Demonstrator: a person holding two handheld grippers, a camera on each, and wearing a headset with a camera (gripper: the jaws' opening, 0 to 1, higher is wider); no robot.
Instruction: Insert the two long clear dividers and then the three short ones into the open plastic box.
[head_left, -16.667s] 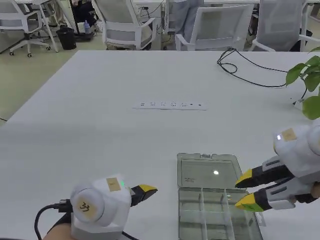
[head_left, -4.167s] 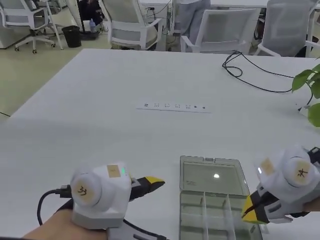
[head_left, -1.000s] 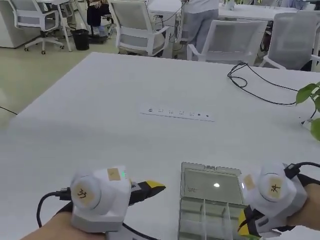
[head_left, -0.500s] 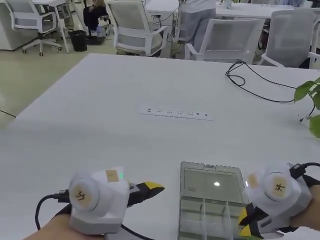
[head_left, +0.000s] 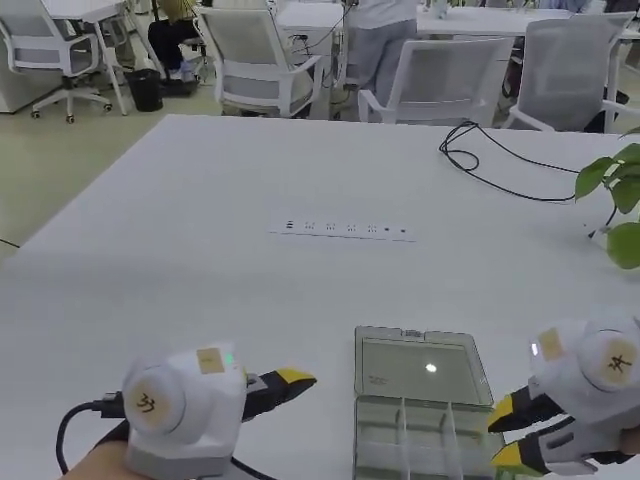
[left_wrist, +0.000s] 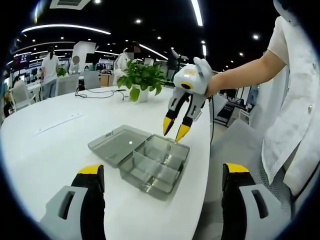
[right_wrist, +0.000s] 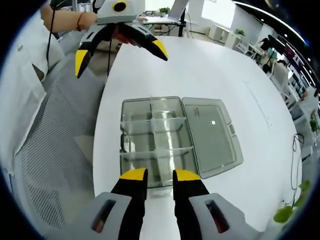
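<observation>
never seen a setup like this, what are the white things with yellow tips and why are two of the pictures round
Those are hand-held grippers. A person holds one in each hand, and each has two yellow-tipped jaws. The rectangular picture comes from a camera on the person's head, looking down at a white table. Each round picture comes from a fisheye camera riding on one gripper, looking along its jaws.

The left gripper is wide open and empty. The right gripper is open too, poised by the edge of a clear plastic box. The box lies with its lid folded flat beside it, and clear dividers split it into compartments. Further off lie a power strip and a black cable.
</observation>
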